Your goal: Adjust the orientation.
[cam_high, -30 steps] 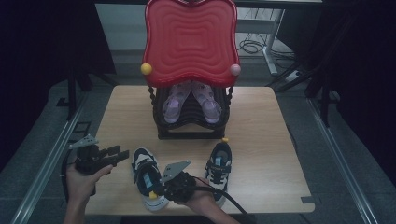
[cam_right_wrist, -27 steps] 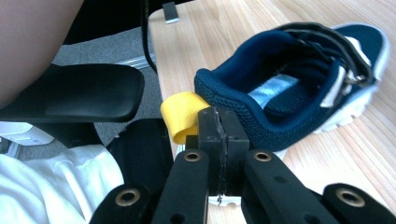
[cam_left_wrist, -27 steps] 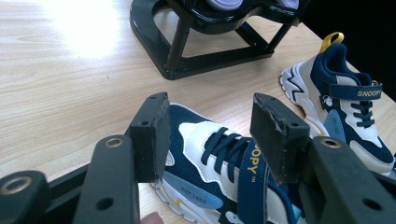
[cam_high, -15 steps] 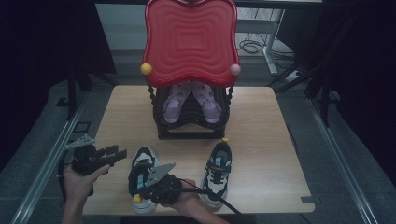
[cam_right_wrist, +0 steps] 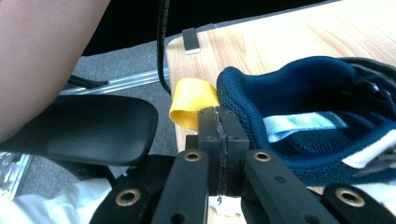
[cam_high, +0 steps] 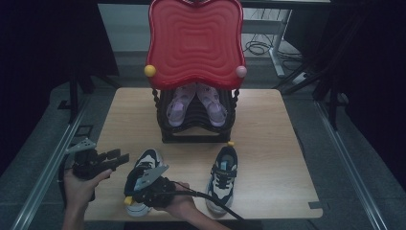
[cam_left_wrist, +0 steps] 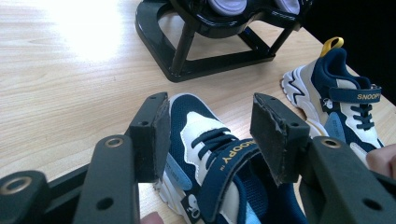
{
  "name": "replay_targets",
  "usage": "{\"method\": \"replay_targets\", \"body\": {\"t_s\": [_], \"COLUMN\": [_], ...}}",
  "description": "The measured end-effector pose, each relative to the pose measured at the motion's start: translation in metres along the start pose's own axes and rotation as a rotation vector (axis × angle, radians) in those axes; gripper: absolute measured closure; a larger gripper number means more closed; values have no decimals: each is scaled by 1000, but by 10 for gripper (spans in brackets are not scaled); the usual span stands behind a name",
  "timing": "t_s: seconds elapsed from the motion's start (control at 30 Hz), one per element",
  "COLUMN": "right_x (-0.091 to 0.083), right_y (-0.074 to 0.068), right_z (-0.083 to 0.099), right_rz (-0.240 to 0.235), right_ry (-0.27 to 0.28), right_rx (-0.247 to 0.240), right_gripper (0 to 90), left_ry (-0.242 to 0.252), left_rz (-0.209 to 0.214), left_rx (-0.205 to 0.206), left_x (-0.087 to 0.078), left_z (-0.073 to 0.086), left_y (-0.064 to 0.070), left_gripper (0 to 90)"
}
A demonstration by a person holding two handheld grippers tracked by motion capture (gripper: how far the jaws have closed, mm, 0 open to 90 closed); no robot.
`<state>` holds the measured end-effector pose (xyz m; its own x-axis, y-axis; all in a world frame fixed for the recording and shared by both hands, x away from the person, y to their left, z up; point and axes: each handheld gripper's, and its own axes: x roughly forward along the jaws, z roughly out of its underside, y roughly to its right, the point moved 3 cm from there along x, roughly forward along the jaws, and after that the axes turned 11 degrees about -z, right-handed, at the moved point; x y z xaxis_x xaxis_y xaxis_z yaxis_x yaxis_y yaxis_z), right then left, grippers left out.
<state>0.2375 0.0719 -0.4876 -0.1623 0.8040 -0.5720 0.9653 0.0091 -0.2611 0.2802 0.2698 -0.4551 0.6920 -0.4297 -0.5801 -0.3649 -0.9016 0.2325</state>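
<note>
Wooden table [cam_high: 268, 120], near edge: right gripper [cam_right_wrist: 218, 126] pinching left sneaker [cam_high: 143, 165] at its heel collar beside yellow pull tab [cam_right_wrist: 191, 103], left gripper [cam_left_wrist: 208, 126] spread over toe — best kept level, lifted slowly toward black shoe rack [cam_high: 196, 129].

The middle of the table [cam_high: 268, 120] lies bare between the black shoe rack [cam_high: 196, 132] at the back and the two sneakers at the front, so a hand could pass there freely. The near sneaker [cam_high: 143, 165] and the far sneaker [cam_high: 222, 175] stand well apart with open wood between them. The rack's red top [cam_high: 194, 43] overhangs its shelf, probably blocking reach from above
</note>
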Motion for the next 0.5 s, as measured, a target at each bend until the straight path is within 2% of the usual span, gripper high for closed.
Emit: {"method": "replay_targets", "body": {"t_s": [0.27, 0.4, 0.5], "right_x": [10, 6, -4], "right_y": [2, 0, -4], "right_z": [-3, -3, -4], "right_rz": [-11, 2, 14], "right_ry": [5, 12, 23], "right_rx": [3, -6, -23], "right_gripper": [897, 896, 896], "left_ry": [7, 7, 9], "left_rz": [-1, -1, -2], "left_rx": [0, 3, 4], "left_x": [-2, -3, -3], "left_z": [0, 0, 0], "left_y": [-1, -1, 0], "left_gripper": [478, 477, 477]}}
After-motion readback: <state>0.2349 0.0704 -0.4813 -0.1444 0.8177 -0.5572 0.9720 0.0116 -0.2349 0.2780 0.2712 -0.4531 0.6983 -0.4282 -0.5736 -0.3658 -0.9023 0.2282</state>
